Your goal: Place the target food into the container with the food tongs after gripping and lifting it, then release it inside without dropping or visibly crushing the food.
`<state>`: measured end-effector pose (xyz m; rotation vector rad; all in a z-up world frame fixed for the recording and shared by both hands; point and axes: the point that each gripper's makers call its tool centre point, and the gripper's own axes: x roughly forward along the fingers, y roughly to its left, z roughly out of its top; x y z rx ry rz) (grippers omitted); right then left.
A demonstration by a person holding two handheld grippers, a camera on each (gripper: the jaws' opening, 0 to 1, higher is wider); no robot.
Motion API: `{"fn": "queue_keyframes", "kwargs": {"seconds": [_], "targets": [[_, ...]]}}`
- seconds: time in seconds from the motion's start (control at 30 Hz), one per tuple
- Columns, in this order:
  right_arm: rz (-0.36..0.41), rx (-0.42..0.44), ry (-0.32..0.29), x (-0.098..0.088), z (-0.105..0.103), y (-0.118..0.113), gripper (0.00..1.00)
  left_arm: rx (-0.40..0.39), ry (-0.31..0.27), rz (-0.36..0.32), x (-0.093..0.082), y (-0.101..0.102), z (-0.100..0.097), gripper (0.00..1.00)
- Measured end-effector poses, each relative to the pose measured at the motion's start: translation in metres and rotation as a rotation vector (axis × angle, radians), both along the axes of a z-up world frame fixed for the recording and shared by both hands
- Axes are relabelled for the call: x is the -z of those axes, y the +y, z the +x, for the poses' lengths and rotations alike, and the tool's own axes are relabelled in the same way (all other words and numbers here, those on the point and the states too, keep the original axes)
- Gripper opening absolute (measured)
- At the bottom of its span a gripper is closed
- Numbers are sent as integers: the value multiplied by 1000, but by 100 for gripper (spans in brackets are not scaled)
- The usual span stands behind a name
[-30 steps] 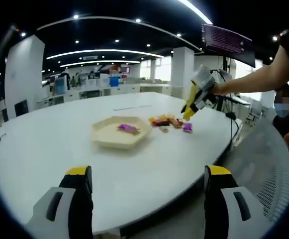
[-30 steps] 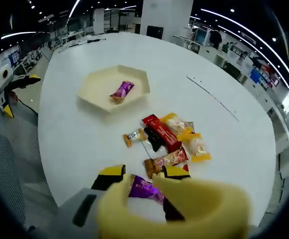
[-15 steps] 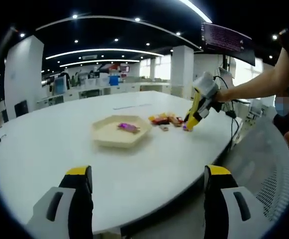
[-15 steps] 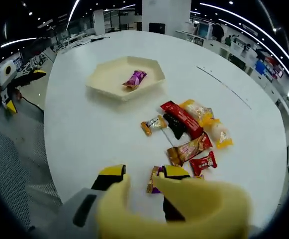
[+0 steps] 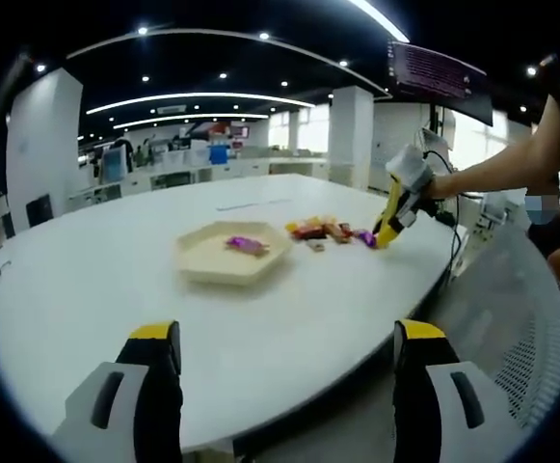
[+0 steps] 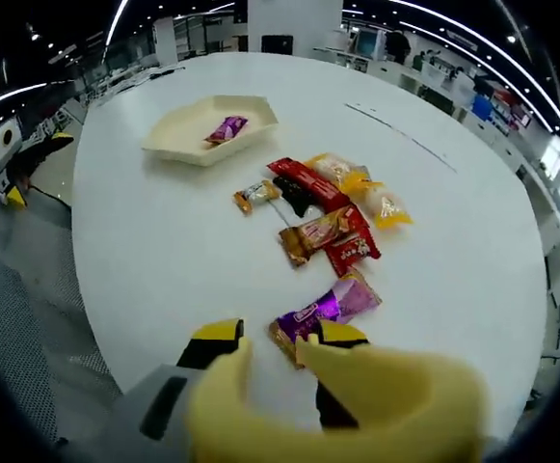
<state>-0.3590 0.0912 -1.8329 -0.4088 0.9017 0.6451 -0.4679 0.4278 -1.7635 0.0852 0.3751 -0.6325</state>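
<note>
The right gripper [image 6: 278, 340] holds the yellow tongs [image 6: 337, 405] (tips hidden, so clenched or released I cannot tell) just short of the purple snack packet [image 6: 326, 306] near the table [image 6: 154, 260] edge, its long axis running away toward the far-off tray [image 6: 178, 145].

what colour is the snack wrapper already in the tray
Purple, with a little orange at one end; the wrapper in the tray shows best in the right gripper view.
</note>
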Motion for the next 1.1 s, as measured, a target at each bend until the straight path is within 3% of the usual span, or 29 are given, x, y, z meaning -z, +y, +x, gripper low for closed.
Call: {"fn": "queue_keyframes", "kwargs": {"seconds": [0.23, 0.4, 0.7, 1.1], "targets": [[6, 95, -50, -15, 14, -27, 28, 5, 5, 3, 1, -1, -1, 86], [15, 128, -66, -18, 30, -24, 28, 11, 10, 7, 2, -2, -1, 86], [4, 202, -53, -3, 49, -16, 28, 14, 17, 5, 3, -2, -1, 86], [-25, 246, -34, 6, 52, -23, 29, 16, 21, 6, 4, -3, 0, 85]]}}
